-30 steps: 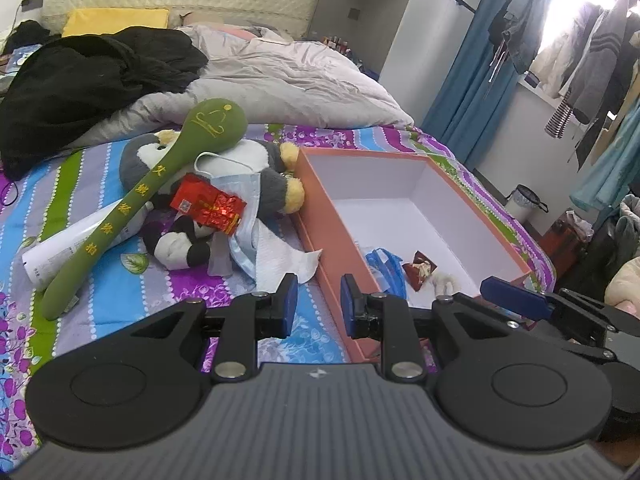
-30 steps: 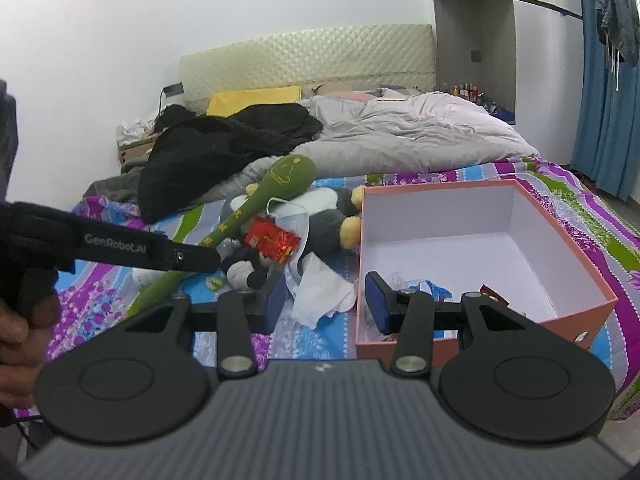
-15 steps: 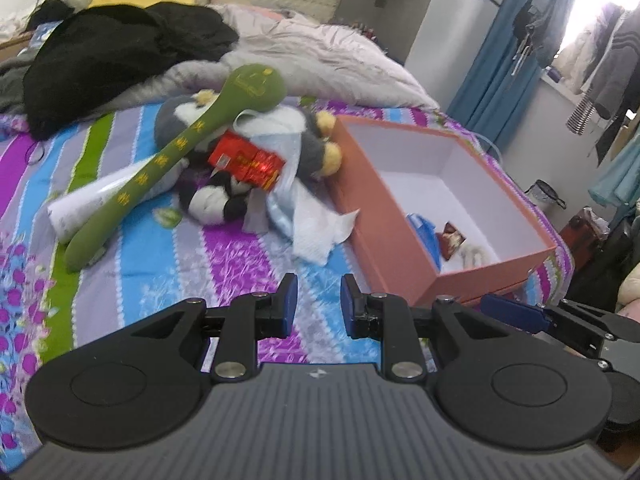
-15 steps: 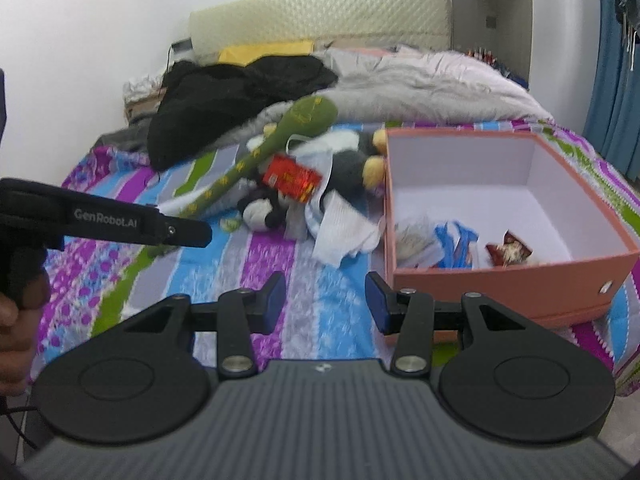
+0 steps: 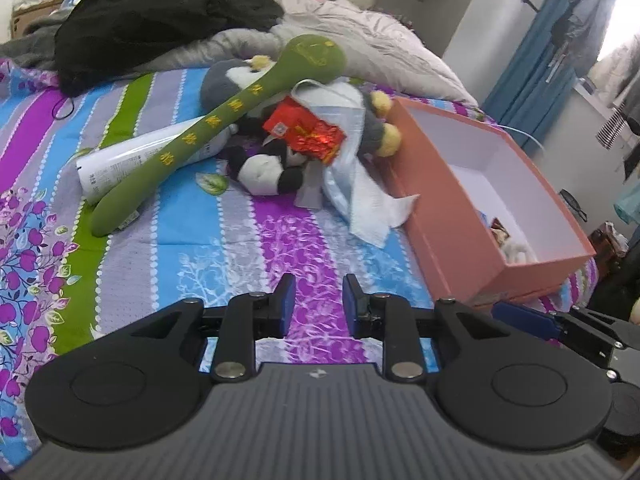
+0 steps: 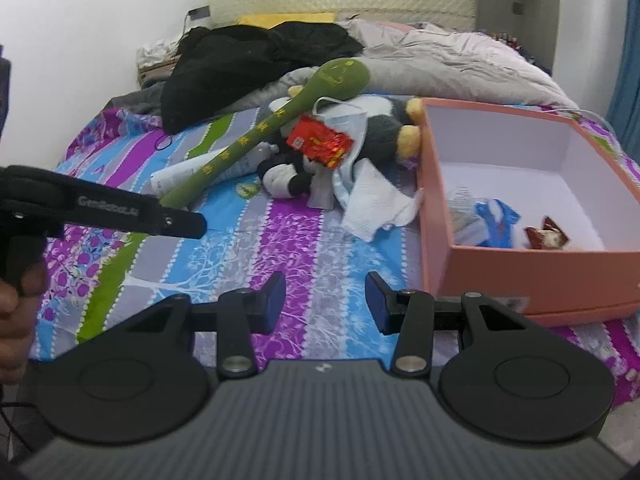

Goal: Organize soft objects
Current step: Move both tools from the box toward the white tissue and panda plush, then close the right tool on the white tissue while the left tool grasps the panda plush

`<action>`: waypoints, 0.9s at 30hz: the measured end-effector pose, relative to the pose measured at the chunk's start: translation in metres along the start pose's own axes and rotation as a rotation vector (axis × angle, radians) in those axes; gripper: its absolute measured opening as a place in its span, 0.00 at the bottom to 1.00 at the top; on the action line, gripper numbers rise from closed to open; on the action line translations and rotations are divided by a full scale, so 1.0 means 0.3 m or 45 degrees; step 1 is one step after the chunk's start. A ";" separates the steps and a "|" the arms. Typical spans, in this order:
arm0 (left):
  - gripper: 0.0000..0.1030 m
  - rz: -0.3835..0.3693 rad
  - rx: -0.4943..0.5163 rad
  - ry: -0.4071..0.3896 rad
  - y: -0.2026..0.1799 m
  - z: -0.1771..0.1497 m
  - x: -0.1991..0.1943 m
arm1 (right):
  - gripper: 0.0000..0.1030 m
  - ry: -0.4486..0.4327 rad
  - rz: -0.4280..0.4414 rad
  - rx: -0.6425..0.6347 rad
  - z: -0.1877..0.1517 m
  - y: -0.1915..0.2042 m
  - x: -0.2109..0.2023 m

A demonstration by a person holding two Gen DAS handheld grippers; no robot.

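Left hand-held gripper (image 5: 316, 300) & right hand-held gripper (image 6: 325, 300) both apart, empty; green plush mallet (image 5: 224, 132) w/ yellow lettering.

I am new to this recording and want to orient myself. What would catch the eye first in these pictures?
First, the long green plush spoon, lying slantwise over a heap in the middle of the striped bedspread: a grey plush penguin, a red foil packet and a white tissue. Right of the heap stands an open salmon-pink box with a few small items inside. Both grippers, left and right, hover open and hold nothing.
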State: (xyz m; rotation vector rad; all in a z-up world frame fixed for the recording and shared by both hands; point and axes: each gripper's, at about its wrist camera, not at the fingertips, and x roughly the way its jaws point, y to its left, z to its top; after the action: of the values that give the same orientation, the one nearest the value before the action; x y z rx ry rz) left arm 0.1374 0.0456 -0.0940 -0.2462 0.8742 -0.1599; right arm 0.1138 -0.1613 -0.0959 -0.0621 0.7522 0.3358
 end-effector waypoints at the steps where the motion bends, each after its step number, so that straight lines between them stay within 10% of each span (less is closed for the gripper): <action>1: 0.32 -0.002 -0.004 0.002 0.011 0.005 0.017 | 0.46 0.004 0.003 -0.009 0.005 0.004 0.019; 27: 0.65 0.047 -0.113 -0.056 0.187 0.215 0.528 | 0.46 0.100 -0.137 -0.173 0.119 -0.023 0.577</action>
State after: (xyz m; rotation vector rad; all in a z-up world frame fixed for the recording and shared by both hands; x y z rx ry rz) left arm 0.2896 0.0713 -0.1867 -0.3156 0.8427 -0.0813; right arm 0.2570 -0.1137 -0.1879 -0.2441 0.7997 0.2827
